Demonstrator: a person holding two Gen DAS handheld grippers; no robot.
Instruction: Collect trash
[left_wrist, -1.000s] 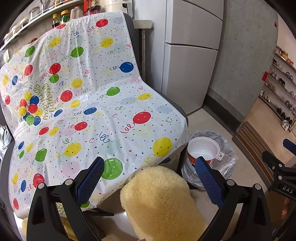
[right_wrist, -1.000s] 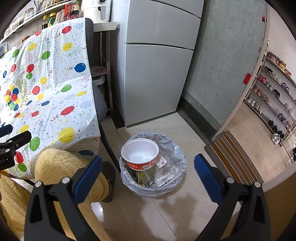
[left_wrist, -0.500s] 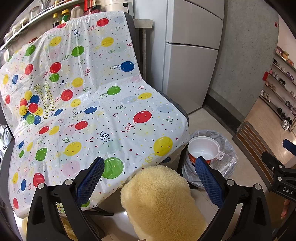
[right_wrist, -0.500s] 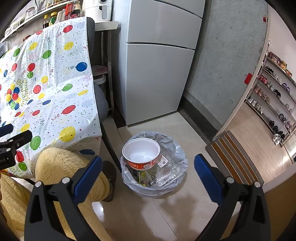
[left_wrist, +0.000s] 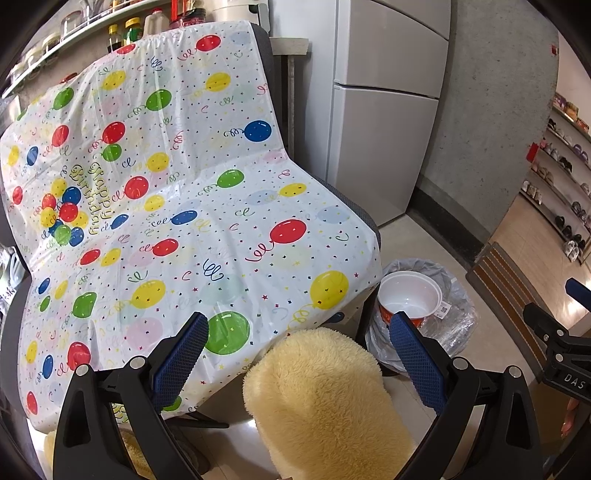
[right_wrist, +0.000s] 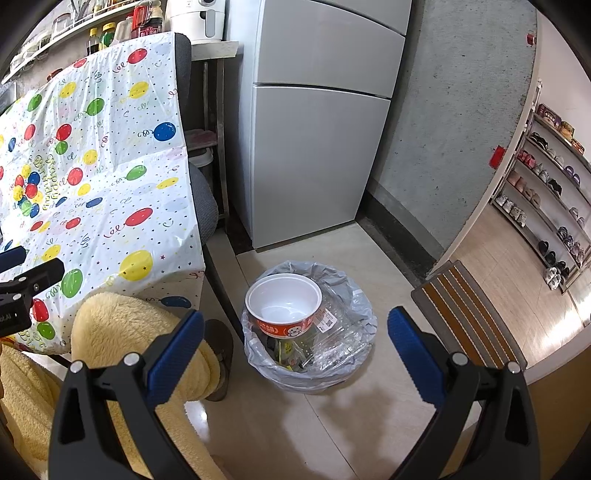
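A: Left gripper (left_wrist: 295, 347), over the balloon cloth (left_wrist: 192, 221)?
B: Jaws wide, empty. Right gripper (right_wrist: 295, 347) too, above the bin (right_wrist: 354, 369).
A: Trash?
B: Bowl (right_wrist: 283, 304) sits in bin w/ wrappers. Looks done; next, scan for leftovers.

A white plastic sheet (left_wrist: 192, 206) carries red, yellow, green and blue balloons, small multicoloured dots and curly streamers, with gold "Happy Birthday" lettering beside a cluster of balloons. The chair (left_wrist: 354, 206) under it shows dark grey fabric at its edge. The person's trousers (left_wrist: 325, 398) are fluffy pale yellow. The left gripper (left_wrist: 299, 354) and right gripper (right_wrist: 295, 350) each have a black frame and blue textured pads. The bowl (right_wrist: 284, 302) is white inside with a red-orange band and white print outside. The bin liner (right_wrist: 354, 295) is translucent grey. The fridge (right_wrist: 317, 147) is plain pale grey, the wall (right_wrist: 454, 122) speckled grey. The doormat (right_wrist: 469, 314) has brown and orange stripes. The floor (right_wrist: 332, 424) is beige tile.
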